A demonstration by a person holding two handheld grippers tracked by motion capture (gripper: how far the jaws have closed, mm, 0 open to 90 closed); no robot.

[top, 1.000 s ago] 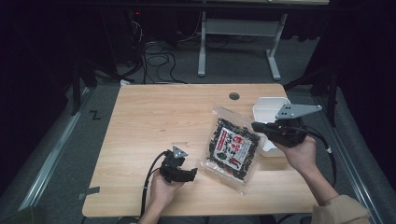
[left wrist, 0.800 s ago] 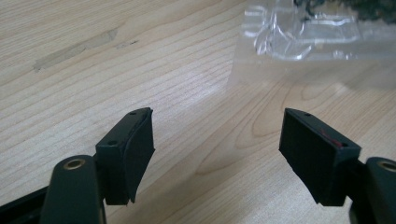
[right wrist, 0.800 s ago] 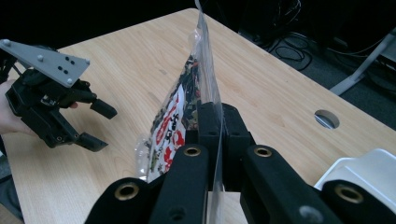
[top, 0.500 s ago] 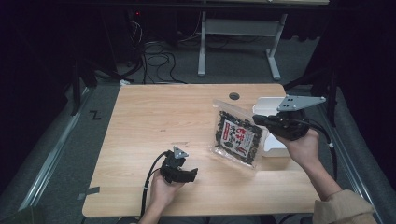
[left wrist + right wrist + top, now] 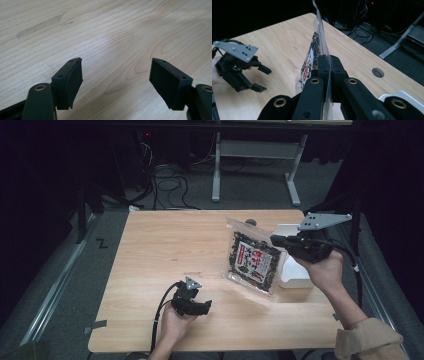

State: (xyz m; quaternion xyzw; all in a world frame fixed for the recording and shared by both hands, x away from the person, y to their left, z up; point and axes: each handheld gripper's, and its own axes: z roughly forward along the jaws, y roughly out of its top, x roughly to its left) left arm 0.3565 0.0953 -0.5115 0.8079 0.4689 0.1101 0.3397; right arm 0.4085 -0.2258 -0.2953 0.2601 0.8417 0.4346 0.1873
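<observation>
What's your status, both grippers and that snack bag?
Right gripper shut on snack bag, lifted beside white bin. Left gripper open, empty, low over table. Nothing in the way.

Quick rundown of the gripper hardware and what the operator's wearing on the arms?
Both grippers are black with two flat rectangular jaws. Left gripper carries a small grey three-cornered plate and trails a black cable. Right gripper has a larger grey three-cornered plate with small holes, plus its own black cable. Brass-coloured bushings sit at the jaw pivots. The right arm wears a tan sleeve, its cuff pushed back from the wrist.
</observation>
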